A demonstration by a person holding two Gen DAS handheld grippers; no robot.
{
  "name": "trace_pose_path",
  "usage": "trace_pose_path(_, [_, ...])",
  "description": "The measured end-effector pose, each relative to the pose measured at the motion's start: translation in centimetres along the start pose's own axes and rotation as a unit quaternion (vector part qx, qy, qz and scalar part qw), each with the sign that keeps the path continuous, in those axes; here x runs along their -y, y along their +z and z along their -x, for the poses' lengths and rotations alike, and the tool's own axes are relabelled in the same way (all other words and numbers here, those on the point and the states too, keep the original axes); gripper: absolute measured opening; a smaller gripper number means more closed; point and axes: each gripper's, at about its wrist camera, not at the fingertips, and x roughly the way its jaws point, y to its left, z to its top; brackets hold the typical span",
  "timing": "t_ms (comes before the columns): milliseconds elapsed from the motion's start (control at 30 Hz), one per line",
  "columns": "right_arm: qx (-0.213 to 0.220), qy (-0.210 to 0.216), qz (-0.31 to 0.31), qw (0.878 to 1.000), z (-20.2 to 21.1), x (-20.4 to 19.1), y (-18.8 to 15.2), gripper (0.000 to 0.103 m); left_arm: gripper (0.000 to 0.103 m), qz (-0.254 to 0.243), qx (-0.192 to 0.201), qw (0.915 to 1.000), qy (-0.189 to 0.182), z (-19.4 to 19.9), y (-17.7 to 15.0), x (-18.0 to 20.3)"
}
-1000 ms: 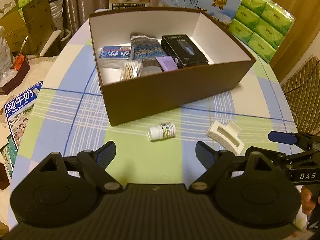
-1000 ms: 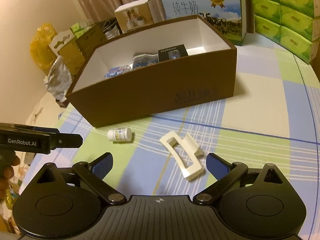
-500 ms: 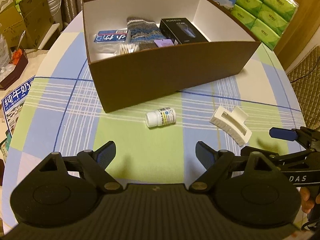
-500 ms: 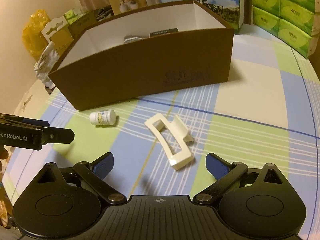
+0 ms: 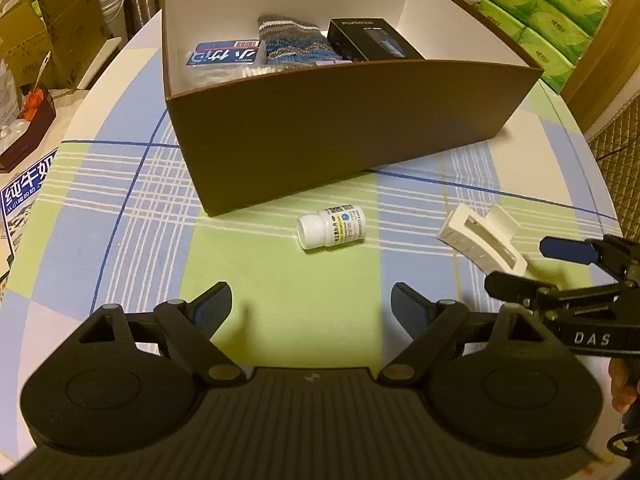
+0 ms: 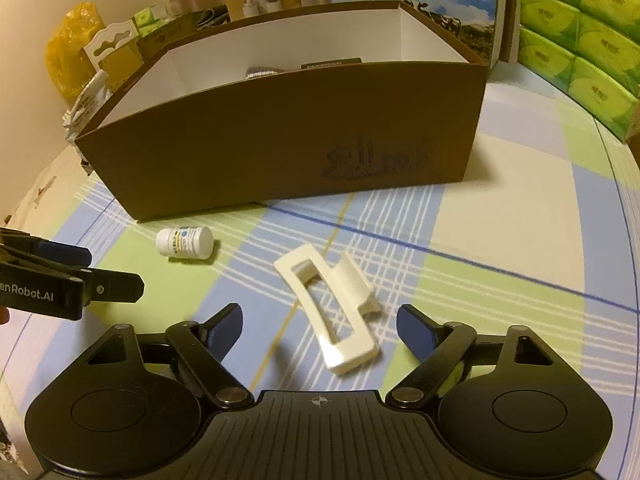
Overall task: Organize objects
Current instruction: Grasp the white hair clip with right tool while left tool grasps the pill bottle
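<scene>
Two things, the little bottle (image 5: 332,227) and white hair clip (image 6: 334,310), still wait outside the box (image 5: 352,120); left gripper (image 5: 312,312) is spread wide, right gripper (image 6: 320,324) is closing around the clip without touching it.

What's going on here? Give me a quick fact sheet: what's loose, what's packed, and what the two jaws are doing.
loose on tablecloth: pill bottle on its side; white hair clip
brown box: knitted sock, black carton, blue packet
left gripper: open, empty, facing bottle
right gripper: jaws closing, clip between them, untouched
</scene>
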Motion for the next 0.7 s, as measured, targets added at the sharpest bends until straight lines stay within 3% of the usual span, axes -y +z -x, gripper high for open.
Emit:
trace_pose_path(233, [0.0,-0.005,0.024,1.0,-1.8,-0.3,0.5,0.067,0.084,-0.001,0.008,1.0,0.002,-1.0,0.3,0.0])
trace_pose_path(333, [-0.001,-0.008,0.031,0.999,-2.4,-0.4,0.5,0.058,0.084,0.0,0.012,0.9999,0.0,-1.4,0.4,0.3])
trace_pose_path(400, [-0.004,-0.011,0.023,1.0,-2.6,-0.2,0.5,0.042,0.084,0.002,0.013,0.9999,0.0,-1.7,0.5,0.4])
trace_pose_path(700, [0.011,-0.052,-0.048,0.997,-2.2,2.2,0.5,0.042,0.082,0.007,0.019,0.9998,0.003,-3.2,1.7,0.9])
